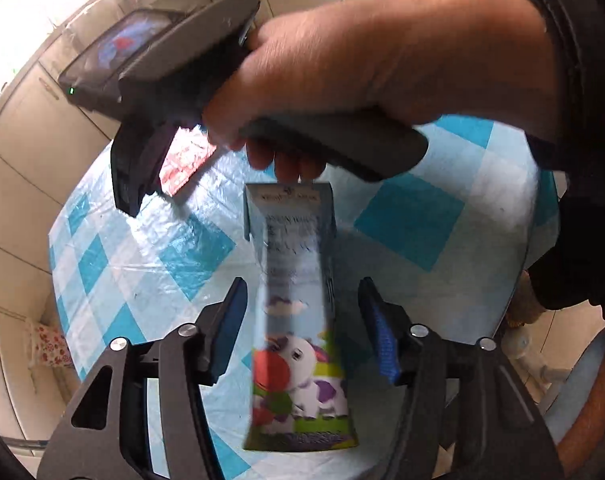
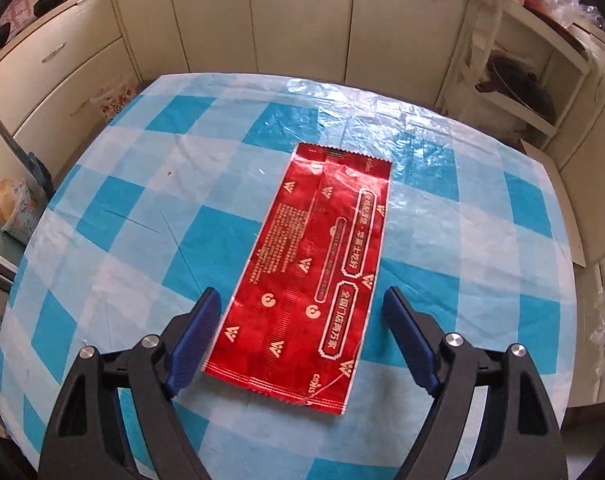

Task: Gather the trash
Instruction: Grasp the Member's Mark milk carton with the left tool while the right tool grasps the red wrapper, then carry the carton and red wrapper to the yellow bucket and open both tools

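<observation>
A small drink carton (image 1: 298, 320) with a cartoon cow lies on the blue-and-white checked tablecloth (image 1: 406, 220), lengthwise between the open fingers of my left gripper (image 1: 302, 320), untouched by the pads. A flat red foil wrapper (image 2: 310, 276) lies on the cloth (image 2: 142, 232) between the open fingers of my right gripper (image 2: 302, 332), its near end level with the pads. The right gripper's body and the hand holding it (image 1: 342, 80) hang over the table in the left wrist view, above the far end of the carton; part of the red wrapper (image 1: 182, 164) shows beneath it.
Cream kitchen cabinets (image 2: 262, 12) stand behind the table. A shelf unit with a dark pan (image 2: 518, 84) is at the right. A patterned bag (image 2: 110, 96) hangs at the far left edge, and a bagged bin (image 2: 14, 212) stands left of the table.
</observation>
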The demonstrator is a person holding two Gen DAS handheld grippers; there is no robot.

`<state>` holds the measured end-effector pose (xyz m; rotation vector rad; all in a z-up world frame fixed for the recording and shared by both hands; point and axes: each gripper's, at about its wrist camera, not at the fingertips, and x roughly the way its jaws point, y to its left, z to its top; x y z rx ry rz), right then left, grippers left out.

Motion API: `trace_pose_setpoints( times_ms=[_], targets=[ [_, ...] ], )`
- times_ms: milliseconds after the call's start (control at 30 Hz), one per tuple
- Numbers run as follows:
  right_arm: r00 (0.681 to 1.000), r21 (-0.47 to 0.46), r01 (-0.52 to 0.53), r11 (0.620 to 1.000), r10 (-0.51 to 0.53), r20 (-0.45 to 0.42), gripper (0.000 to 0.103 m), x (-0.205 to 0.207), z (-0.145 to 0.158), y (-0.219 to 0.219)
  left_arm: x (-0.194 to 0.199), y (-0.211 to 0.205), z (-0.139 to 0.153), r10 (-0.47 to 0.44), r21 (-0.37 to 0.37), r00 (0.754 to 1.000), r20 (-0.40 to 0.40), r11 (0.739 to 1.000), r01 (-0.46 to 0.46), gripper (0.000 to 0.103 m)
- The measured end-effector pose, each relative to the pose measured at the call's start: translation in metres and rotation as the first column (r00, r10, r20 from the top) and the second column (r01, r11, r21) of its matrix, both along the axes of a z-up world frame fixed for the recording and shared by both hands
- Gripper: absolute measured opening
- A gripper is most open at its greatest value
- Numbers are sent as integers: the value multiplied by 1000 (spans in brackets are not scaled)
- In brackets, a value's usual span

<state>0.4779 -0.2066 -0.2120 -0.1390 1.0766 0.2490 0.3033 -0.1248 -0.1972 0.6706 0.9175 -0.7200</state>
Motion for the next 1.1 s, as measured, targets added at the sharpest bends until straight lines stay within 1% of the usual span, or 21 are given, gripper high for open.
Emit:
trace_pose_setpoints(
  times_ms=[33, 67, 100, 200, 233, 333, 400, 433, 500, 600, 700, 800, 933, 1100],
  targets=[
    [1000, 1, -10, 1000, 10, 6, 69, -1, 1, 0, 0, -2, 1, 2, -6, 1000, 4, 1000, -2, 61],
    [1000, 4, -26, 1000, 26, 9, 58, -2, 3, 0, 1, -3, 2, 3, -10, 1000, 9, 1000, -3, 63],
    [999, 6, -31, 999, 31, 7, 40, -3, 4, 0, 2, -5, 2, 5, -10, 1000, 14, 1000, -4, 63],
    [999, 28, -33, 999, 33, -11, 8, -4, 7, -9, 6, -10, -2, 18, 0, 1000, 15, 1000, -18, 64],
    [999, 53, -27, 998, 28, -25, 6, -5, 7, -15, 8, -12, -4, 23, 2, 1000, 10, 1000, -23, 64],
    [999, 129, -11, 992, 17, -44, 5, -7, 12, -30, 13, -15, -11, 48, 13, 999, -15, 999, -48, 62],
    [999, 179, -7, 984, 14, -36, 5, -13, 22, -41, 18, -15, -11, 72, -11, 996, -51, 997, -72, 46],
    [1000, 193, -10, 981, 16, -27, 5, -15, 28, -44, 21, -14, -10, 83, -23, 993, -84, 996, -85, 39],
    [1000, 211, -24, 977, 26, -4, 5, -23, 40, -51, 26, -13, -8, 107, -31, 990, -87, 993, -110, 39],
    [999, 208, -36, 977, 31, 26, 5, -36, 55, -62, 29, -12, -3, 130, -53, 988, -80, 989, -135, 39],
    [999, 200, -29, 979, 21, 44, 5, -48, 64, -78, 30, -12, 8, 176, -75, 984, -33, 981, -178, 39],
    [999, 208, -6, 978, -5, 52, 5, -58, 70, -99, 32, -17, 12, 207, -74, 978, -13, 975, -207, 39],
    [997, 205, 22, 979, -38, 71, 5, -77, 80, -123, 24, -31, 19, 208, -83, 978, 20, 975, -205, 39],
    [992, 193, 61, 979, -80, 95, 5, -106, 92, -154, 14, -55, 34, 195, -129, 979, 58, 974, -187, 39]
  ],
)
